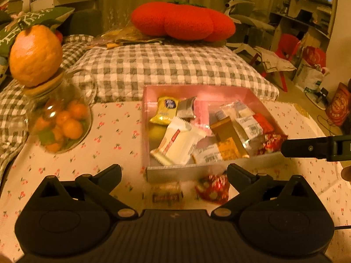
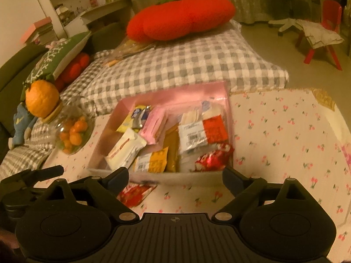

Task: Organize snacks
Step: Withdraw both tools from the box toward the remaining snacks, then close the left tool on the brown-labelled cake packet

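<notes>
A pink box stands on the cherry-print tablecloth, filled with several wrapped snacks. In the left wrist view a brown snack bar and a red-and-white candy packet lie on the cloth in front of the box, between the open fingers of my left gripper. My right gripper is open and empty just before the box's near wall; a red packet lies by its left finger. The right gripper's finger shows in the left view at the box's right side.
A glass jar of small oranges with a large orange on its lid stands left of the box. Behind the table lie a checked quilt and a red cushion. A red chair stands far right.
</notes>
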{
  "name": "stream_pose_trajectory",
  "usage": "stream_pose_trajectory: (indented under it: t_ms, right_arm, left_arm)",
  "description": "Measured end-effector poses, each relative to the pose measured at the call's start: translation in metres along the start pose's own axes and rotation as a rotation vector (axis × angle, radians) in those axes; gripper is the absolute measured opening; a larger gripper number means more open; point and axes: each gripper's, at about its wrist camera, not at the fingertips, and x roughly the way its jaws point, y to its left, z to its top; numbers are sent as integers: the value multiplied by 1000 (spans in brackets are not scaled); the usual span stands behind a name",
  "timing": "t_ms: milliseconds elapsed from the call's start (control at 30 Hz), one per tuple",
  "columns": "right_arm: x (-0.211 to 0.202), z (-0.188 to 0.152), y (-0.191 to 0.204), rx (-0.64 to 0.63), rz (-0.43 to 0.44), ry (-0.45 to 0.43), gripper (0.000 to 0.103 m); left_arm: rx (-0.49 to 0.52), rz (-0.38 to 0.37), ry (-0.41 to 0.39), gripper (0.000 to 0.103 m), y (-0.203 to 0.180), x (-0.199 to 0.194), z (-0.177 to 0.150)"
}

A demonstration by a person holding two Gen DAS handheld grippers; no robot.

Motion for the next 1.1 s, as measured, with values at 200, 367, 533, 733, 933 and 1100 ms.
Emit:
stream_pose_trajectory:
  t_ms: [200,367,533,733,933,1100]
  right_arm:
    - [-2,-16,13,-39,-2,11,94]
    - [0,-33,20,-54,24,17,95]
    - [9,-46,22,-69,2,30,95]
    - [15,-55,21,-69,-14,37,95]
    - [25,-63,21,-74,-49,56,95]
    - [32,-67,26,-118,-61,54,95]
  left_arm:
    - [23,31,25,102,2,-8,-13]
    - [17,69,54,102,9,-6,-24]
    - [-17,97,83,102,20,0,-33]
    - [-46,91,89,102,33,0,-39]
    - [-102,93,85,101,43,1,-50]
    - [-97,56,61,96,40,6,-50]
